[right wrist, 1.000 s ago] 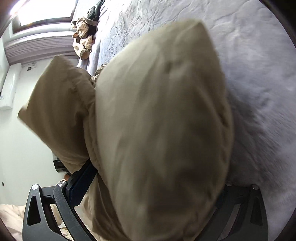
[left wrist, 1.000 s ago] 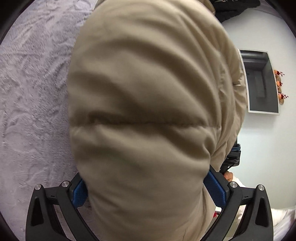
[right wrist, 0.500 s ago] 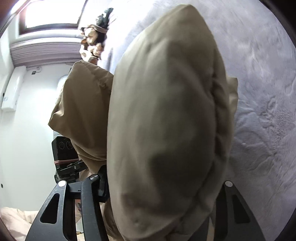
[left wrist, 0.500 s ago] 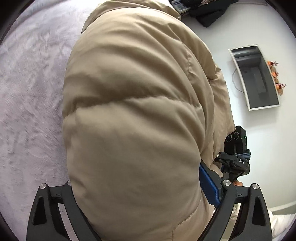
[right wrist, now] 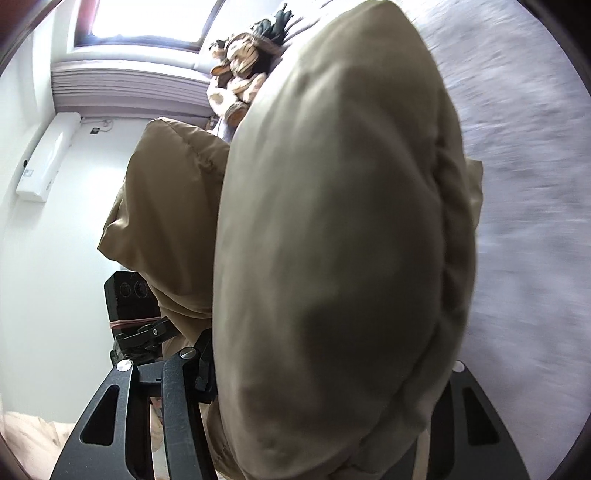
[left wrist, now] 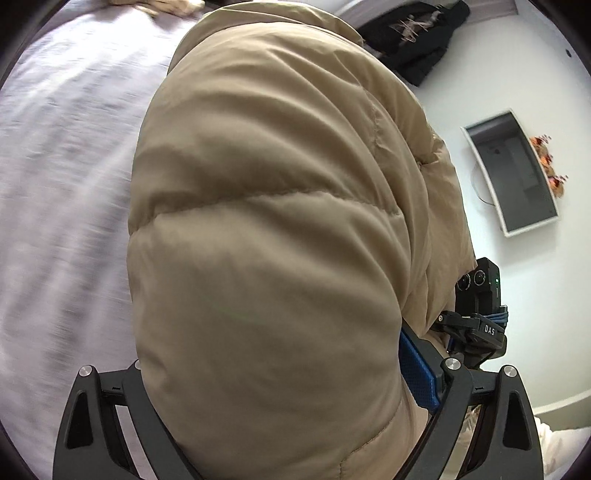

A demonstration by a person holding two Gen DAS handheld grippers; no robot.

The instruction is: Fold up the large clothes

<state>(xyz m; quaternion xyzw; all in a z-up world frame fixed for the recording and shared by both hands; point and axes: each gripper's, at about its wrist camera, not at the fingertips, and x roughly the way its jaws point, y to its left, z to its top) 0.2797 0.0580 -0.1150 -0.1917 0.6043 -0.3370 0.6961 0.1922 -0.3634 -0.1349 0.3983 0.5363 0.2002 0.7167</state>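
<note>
Two claws each grip a bulge of the same tan puffer jacket [left wrist: 266, 258], which fills most of both wrist views and is held up off the bed. The left claw [left wrist: 288, 398] is clamped on a quilted fold of the jacket, its black fingers spread wide around the thick padding, a blue pad [left wrist: 419, 373] showing on the right finger. The right claw [right wrist: 325, 398] is likewise clamped on a puffy fold, the fabric bulging out between its black fingers.

Beneath and beyond the jacket lies the bed [left wrist: 62, 177], covered in a pale lilac, textured spread that is motion-blurred in both views; it takes up the left side of the left wrist view and the right side of the right wrist view [right wrist: 535, 184]. At the far end of the bed sits a brown striped stuffed toy [right wrist: 240, 85], just below a bright window [right wrist: 144, 22]. A white air conditioner [right wrist: 48, 158] hangs on the white wall to the left. In the left wrist view a white-framed screen [left wrist: 513, 173] is mounted on the white wall at right, with orange flowers [left wrist: 550, 170] just beside it, and dark clothing [left wrist: 410, 40] lies at the far right. Each view catches the other claw's black camera mount [left wrist: 476, 317] near the jacket's edge.
</note>
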